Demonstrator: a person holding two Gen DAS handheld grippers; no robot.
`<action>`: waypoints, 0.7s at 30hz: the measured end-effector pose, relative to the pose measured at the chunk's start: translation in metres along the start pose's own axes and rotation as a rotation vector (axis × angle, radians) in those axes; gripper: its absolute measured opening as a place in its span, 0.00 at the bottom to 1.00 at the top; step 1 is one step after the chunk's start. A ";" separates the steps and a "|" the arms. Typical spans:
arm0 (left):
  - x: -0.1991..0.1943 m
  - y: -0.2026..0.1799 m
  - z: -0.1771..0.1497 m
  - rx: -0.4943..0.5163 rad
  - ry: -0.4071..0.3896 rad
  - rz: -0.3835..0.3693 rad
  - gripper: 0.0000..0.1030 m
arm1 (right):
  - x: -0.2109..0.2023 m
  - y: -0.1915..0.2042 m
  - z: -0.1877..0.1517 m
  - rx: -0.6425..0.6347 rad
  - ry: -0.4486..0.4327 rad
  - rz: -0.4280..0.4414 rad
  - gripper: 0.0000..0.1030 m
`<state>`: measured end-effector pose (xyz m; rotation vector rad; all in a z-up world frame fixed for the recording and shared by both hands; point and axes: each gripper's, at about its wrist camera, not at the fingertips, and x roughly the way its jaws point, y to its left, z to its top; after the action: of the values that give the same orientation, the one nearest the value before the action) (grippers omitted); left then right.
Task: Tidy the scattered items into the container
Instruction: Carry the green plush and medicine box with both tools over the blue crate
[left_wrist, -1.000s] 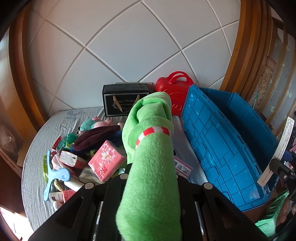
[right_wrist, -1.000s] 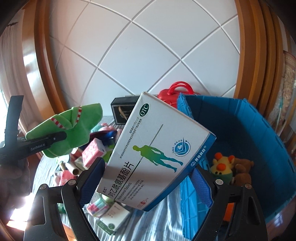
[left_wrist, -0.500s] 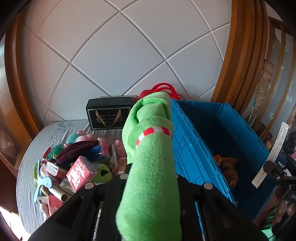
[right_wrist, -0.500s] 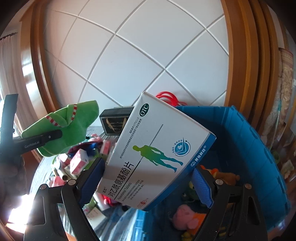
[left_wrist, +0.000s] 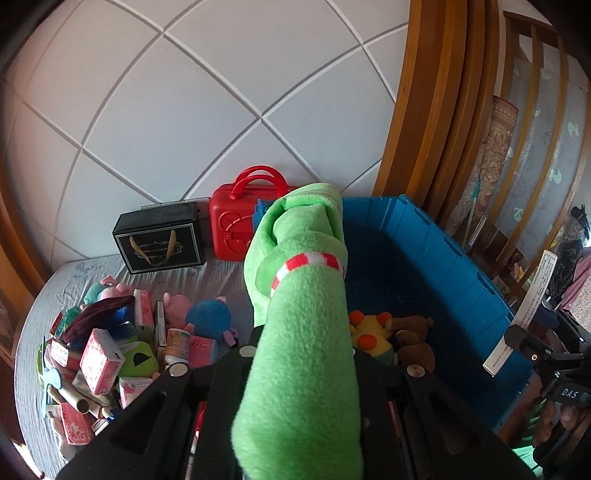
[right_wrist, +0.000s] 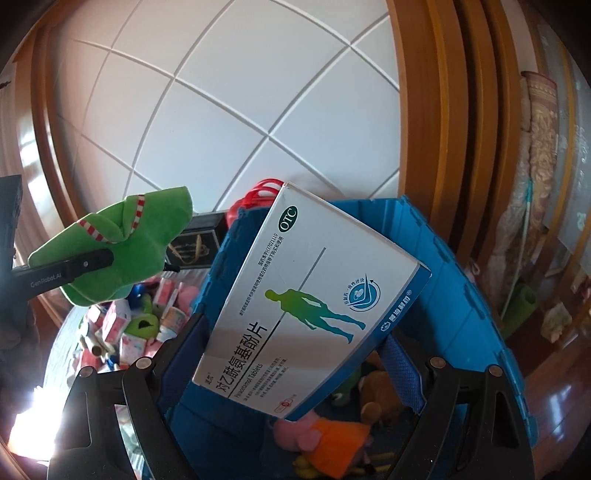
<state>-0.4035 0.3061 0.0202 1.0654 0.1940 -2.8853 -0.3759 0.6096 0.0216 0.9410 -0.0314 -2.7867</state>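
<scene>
The green plush toy hides the left hand-held gripper's fingertips and runs off the bottom edge. The white medicine box covers much of the blue crate floor, and its small print is too small to read.

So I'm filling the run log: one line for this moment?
left gripper: shut on green plush | right gripper: shut on medicine box | both over blue bin

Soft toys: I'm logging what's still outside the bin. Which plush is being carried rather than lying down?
The green plush with the red-and-white striped band, clamped in the left gripper; the others lie on the table or in the blue bin.
</scene>
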 end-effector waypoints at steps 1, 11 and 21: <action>0.003 -0.007 0.002 0.010 0.003 -0.006 0.11 | -0.001 -0.007 0.000 0.005 0.001 -0.008 0.87; 0.031 -0.070 0.020 0.099 0.017 -0.071 0.11 | 0.000 -0.060 -0.011 0.062 0.025 -0.074 0.87; 0.059 -0.095 0.042 0.124 0.015 -0.090 0.11 | 0.015 -0.080 -0.009 0.076 0.041 -0.093 0.87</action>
<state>-0.4849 0.3935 0.0224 1.1259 0.0654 -3.0051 -0.3972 0.6856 -0.0013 1.0431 -0.0903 -2.8679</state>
